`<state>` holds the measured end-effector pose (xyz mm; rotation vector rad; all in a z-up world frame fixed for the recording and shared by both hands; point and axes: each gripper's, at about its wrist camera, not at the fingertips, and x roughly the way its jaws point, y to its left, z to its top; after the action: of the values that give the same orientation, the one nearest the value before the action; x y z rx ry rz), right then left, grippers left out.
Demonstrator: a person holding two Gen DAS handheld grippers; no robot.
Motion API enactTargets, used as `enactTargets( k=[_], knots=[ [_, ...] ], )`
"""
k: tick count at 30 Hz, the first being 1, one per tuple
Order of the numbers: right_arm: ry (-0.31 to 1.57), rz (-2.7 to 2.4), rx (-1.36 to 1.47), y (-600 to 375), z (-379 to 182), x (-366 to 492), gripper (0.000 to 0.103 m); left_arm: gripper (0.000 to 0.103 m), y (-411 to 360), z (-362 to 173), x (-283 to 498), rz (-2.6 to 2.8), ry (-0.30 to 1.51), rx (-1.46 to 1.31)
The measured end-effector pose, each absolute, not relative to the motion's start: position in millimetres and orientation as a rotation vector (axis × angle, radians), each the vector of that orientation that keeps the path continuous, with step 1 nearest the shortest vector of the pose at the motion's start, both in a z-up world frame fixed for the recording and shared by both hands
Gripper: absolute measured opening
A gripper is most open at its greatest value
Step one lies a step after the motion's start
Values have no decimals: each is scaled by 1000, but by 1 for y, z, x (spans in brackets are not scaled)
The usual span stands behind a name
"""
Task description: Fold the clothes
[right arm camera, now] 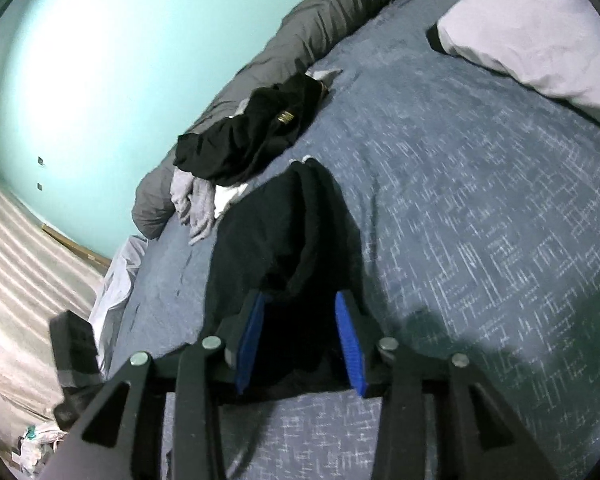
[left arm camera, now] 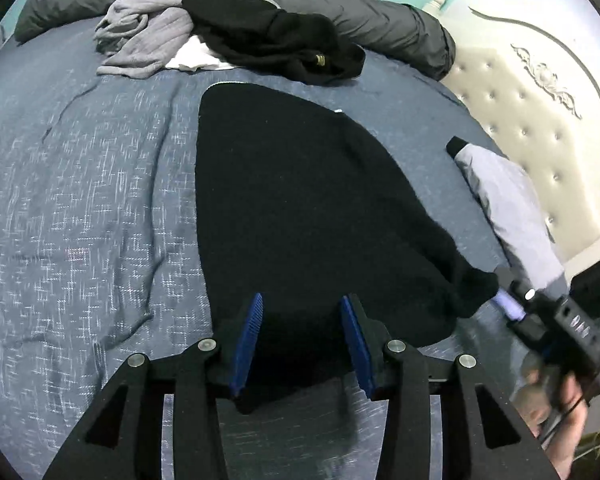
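A black garment [left arm camera: 300, 200] lies spread flat on the blue bedspread [left arm camera: 80, 200]. My left gripper [left arm camera: 302, 300] stands open over its near edge, the cloth lying loose between the blue pads [left arm camera: 248, 332]. At the right, my right gripper [left arm camera: 506, 292] is at the garment's bunched corner [left arm camera: 476, 288]. In the right wrist view the black garment [right arm camera: 284, 232] rises in a fold between the blue pads [right arm camera: 350, 336] of the right gripper [right arm camera: 300, 296]. The jaws stand apart and do not press the cloth.
A pile of clothes sits at the far side: a grey garment [left arm camera: 144, 40], a black one [left arm camera: 268, 36], a white piece [left arm camera: 196, 56]. Behind it lies a rolled dark grey duvet [left arm camera: 380, 20]. A pale pillow [left arm camera: 508, 200] and a tufted headboard [left arm camera: 540, 128] are at the right. A person's hand [left arm camera: 568, 408] holds the right tool.
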<state>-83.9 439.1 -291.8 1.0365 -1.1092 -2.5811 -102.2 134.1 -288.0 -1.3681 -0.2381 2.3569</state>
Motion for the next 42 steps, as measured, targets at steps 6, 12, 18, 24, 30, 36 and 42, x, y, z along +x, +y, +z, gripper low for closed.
enactTargets(
  k=[6, 12, 18, 24, 30, 36, 42],
  knots=[
    [-1041, -2577, 1075, 425, -292, -90, 47, 45, 135, -289, -100, 2364, -196, -1349],
    [-1001, -2615, 1031, 421, -284, -88, 47, 45, 140, -291, -98, 2372, -165, -1339],
    [-949, -2580, 1133, 408, -296, -97, 47, 45, 141, -292, -97, 2374, -162, -1336],
    [-985, -2576, 1215, 410, -314, -100, 22, 44, 142, -294, -95, 2368, -150, -1327],
    [-1222, -2506, 1197, 432, -331, -90, 13, 44, 146, -297, -93, 2364, -112, -1316],
    [-1334, -2482, 1192, 442, -338, -84, 15, 44, 147, -301, -93, 2361, -93, -1308],
    [-1286, -2576, 1059, 446, -313, -80, 17, 44, 145, -300, -94, 2368, -93, -1315]
  ],
)
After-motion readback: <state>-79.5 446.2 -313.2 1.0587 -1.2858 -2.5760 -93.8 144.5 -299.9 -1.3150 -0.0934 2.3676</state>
